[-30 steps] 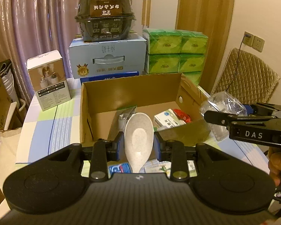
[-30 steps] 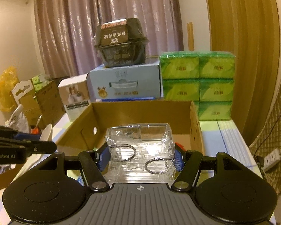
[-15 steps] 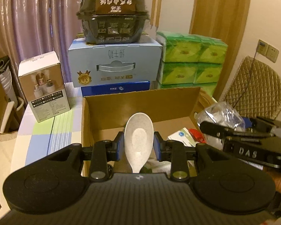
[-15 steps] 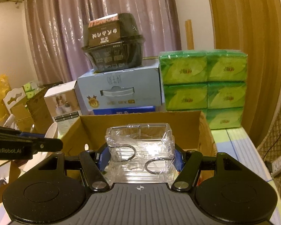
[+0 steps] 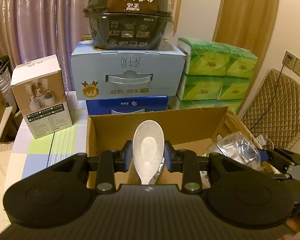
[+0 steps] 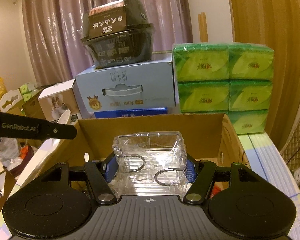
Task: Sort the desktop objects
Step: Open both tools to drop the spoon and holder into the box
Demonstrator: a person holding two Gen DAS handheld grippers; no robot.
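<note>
Carry step, both hands loaded, drop into the box not yet made. Left claw [image 5: 148, 156] clamped on a pale spoon [image 5: 148, 148], blue pads at the bowl's two sides, bowl pointing forward and up, handle running back toward the camera. Right claw [image 6: 151, 169] closed on a clear plastic case [image 6: 149, 156] wrapped in crinkled film, two metal rings showing through it. Both loads hang over the near edge of the open cardboard box [image 5: 190, 124]; spoon toward its left wall, case toward the middle. Likely next: lower each into the box and release; right load is bulky, so it wants free floor space. Box contents mostly hidden by the claws. Beyond the box on the surface [image 5: 40, 150]: white carton [image 5: 41, 96], pale blue case [image 5: 128, 74] with a black bowl [image 5: 128, 18] on top, green tissue packs [image 5: 218, 76].
</note>
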